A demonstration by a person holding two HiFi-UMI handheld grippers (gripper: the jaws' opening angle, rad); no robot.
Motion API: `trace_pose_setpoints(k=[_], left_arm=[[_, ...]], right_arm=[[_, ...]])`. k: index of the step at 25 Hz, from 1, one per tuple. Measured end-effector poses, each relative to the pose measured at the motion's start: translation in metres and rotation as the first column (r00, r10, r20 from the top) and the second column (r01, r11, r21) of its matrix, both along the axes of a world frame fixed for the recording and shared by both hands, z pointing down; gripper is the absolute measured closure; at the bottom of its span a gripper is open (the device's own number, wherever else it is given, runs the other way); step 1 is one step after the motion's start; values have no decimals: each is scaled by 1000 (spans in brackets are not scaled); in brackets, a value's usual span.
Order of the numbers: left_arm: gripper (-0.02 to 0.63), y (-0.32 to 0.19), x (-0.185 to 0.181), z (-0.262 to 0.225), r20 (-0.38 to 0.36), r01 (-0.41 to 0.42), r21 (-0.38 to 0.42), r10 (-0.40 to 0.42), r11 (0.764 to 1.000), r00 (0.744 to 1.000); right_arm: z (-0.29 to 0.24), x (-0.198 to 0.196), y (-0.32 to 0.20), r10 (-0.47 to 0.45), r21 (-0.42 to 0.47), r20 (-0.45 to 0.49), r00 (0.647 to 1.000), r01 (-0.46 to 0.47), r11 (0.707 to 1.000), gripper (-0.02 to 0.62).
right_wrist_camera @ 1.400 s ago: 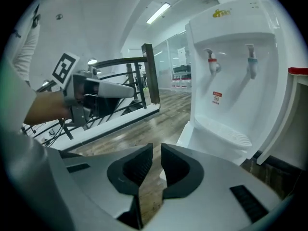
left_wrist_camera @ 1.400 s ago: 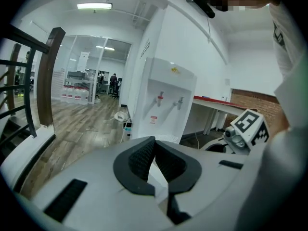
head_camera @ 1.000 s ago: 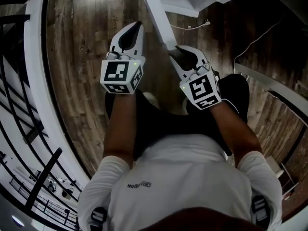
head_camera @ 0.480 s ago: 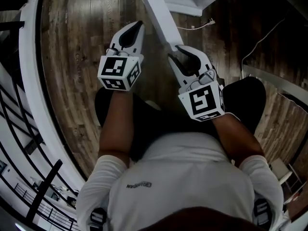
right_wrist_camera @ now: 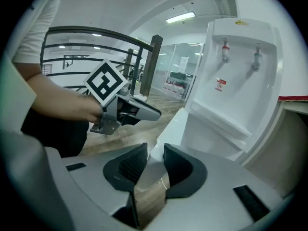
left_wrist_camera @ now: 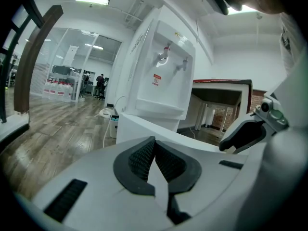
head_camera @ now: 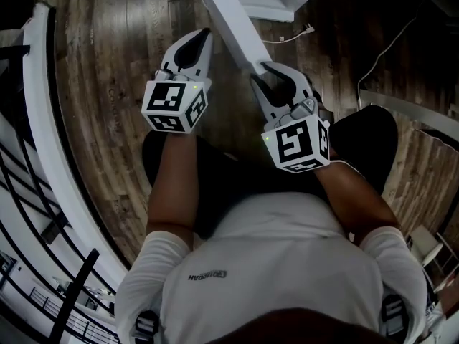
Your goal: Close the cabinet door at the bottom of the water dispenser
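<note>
Fingers (right_wrist_camera: 180, 165) on our right gripper (right_wrist_camera: 155, 153) are apart, with the free edge of the cabinet door (head_camera: 231, 21) lined up in the gap; we can't confirm contact. Door runs straight ahead to the water dispenser (right_wrist_camera: 240, 61). Left gripper (head_camera: 203, 37) has its fingers together and empty, off the door's left face. Right is nearer.

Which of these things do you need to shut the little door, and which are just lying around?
For the job: cabinet door, standing open; water dispenser; right gripper, at the door's edge; left gripper.
Just lying about: plug and cable on the floor; railing.
</note>
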State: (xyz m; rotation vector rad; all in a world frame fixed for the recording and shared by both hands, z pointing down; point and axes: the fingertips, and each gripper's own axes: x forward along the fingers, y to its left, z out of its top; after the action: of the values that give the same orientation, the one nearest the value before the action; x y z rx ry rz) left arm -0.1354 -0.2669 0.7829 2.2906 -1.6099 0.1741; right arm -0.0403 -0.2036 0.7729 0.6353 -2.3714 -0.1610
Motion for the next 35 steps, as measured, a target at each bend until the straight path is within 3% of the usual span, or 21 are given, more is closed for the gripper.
trace_pose_setpoints(k=[6, 13, 21, 28, 35], left_arm=[[611, 1, 6, -2, -27, -30, 11, 30, 999, 999], [611, 1, 21, -6, -26, -94, 29, 95, 995, 995], [611, 1, 27, -11, -31, -106, 44, 108, 993, 994], [611, 0, 41, -10, -10, -140, 43, 141, 989, 990], [611, -4, 45, -9, -2, -147, 43, 147, 988, 989]], right_arm=[[3, 14, -13, 56, 60, -76, 996, -51, 997, 492], [5, 33, -37, 136, 45, -111, 985, -132, 990, 492], [1, 69, -84, 354, 45, 51, 934, -356, 933, 492], [0, 81, -102, 396, 68, 93, 913, -403, 913, 492], [1, 91, -122, 410, 36, 107, 906, -416, 909, 492]])
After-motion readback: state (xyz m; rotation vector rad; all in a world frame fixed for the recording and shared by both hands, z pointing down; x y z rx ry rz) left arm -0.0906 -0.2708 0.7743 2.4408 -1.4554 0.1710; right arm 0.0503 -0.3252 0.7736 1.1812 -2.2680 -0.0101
